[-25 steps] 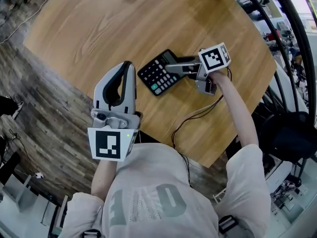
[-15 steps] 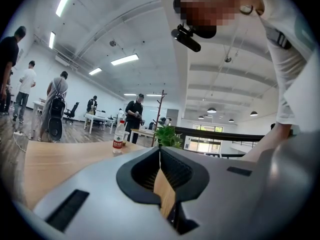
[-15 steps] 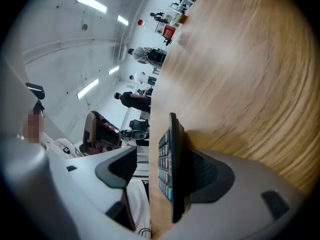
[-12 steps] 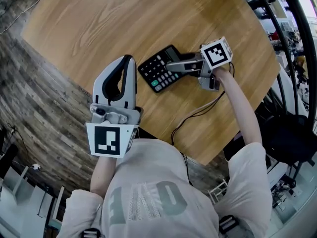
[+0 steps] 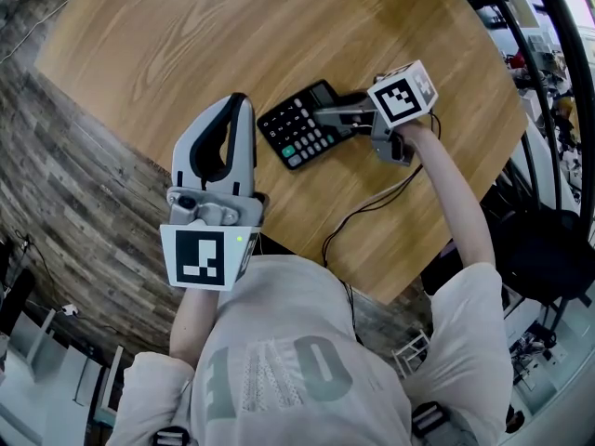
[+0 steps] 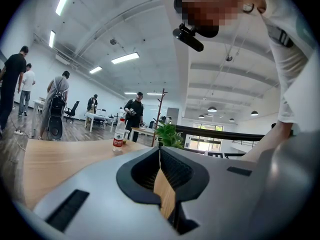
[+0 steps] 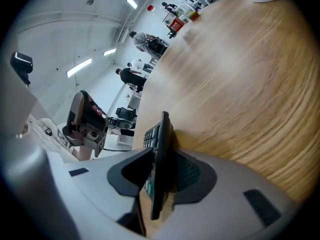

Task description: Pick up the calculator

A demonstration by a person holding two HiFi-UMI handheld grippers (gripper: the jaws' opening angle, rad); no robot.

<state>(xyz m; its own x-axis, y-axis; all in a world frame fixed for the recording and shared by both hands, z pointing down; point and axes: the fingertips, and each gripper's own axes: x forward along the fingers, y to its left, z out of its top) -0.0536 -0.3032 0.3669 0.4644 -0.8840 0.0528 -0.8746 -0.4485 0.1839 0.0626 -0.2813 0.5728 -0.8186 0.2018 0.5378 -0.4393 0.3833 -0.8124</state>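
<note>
The black calculator (image 5: 296, 130) lies on the round wooden table (image 5: 186, 35), keys up. My right gripper (image 5: 323, 116) reaches it from the right, and its jaws are closing on the calculator's right edge. In the right gripper view the calculator (image 7: 162, 129) stands edge-on between the jaws of the right gripper (image 7: 162, 155), with both pads against it. My left gripper (image 5: 240, 106) hovers over the table's near edge, left of the calculator, its tips together and holding nothing. The left gripper view shows the left gripper (image 6: 160, 151) pointing level across the table.
A black cable (image 5: 358, 216) trails from the right gripper over the table's near edge. A water bottle (image 6: 118, 134) and a potted plant (image 6: 169, 134) stand at the far side. Wooden floor (image 5: 84, 212) lies to the left. Several people stand far off.
The right gripper's jaws have closed from wide open onto the calculator's right edge. The left gripper has stayed where it was.
</note>
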